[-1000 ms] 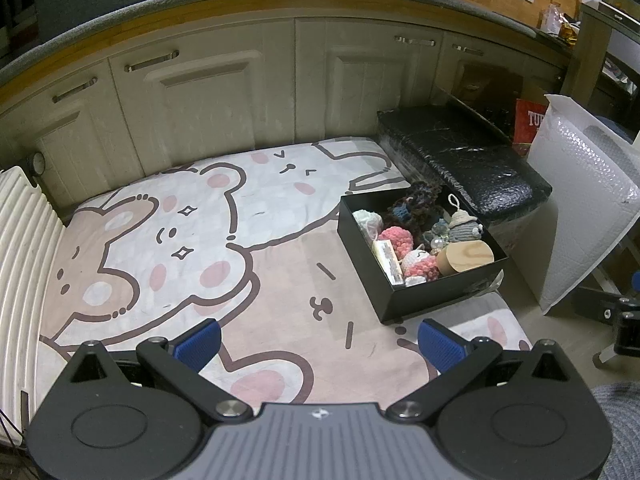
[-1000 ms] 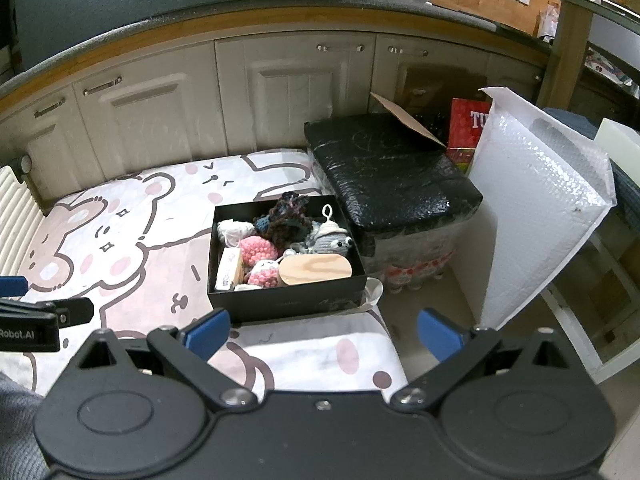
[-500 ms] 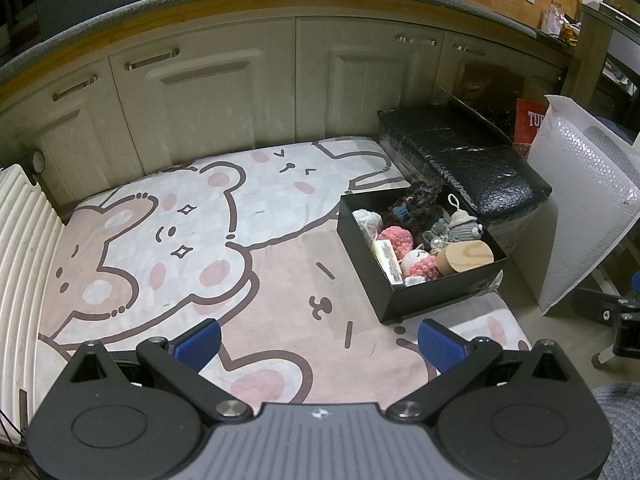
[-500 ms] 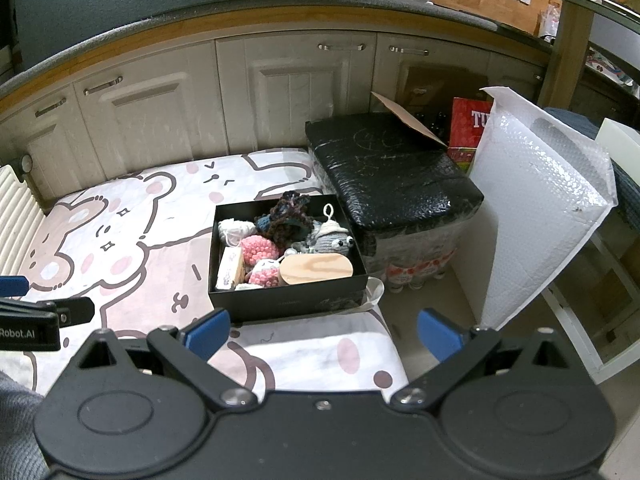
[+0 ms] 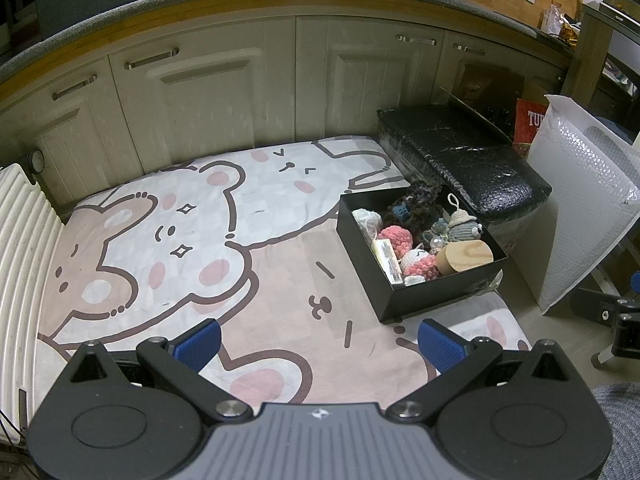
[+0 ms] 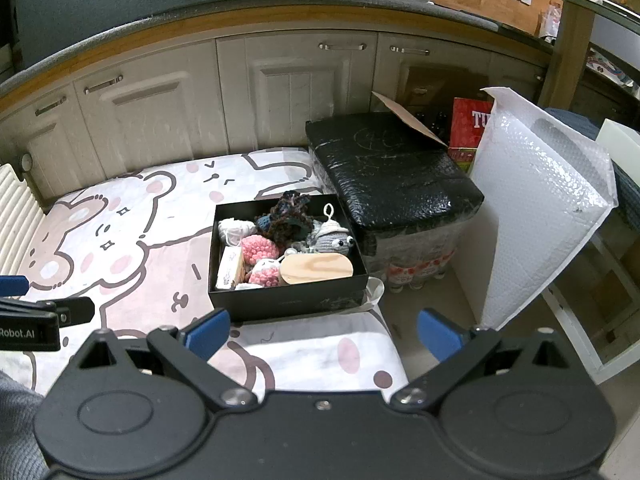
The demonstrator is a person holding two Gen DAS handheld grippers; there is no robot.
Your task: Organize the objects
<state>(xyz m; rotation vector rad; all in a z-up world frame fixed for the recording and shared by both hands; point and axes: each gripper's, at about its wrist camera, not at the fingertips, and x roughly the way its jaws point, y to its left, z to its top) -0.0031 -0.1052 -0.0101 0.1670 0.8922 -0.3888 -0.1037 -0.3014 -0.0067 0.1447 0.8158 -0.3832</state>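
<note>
A cartoon-bear printed mat [image 5: 208,240] covers the floor; the open black cardboard box [image 6: 288,300] of crocheted toys sits at its two o'clock corner. Both left tongs [image 5: 318,344] and right tongs [image 6: 322,334] hang apart, empty; approaching from above would likely avoid snagging yarn.

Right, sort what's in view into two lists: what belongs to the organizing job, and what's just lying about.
Part of the job:
- black box
- pink crochet balls
- grey crochet toy
- dark crochet piece
- wooden oval
- white yarn
- small carton
- left gripper, right gripper, both open and empty

Lying about:
- cartoon mat
- black wrapped crate
- bubble mailer
- red box
- cabinets
</note>
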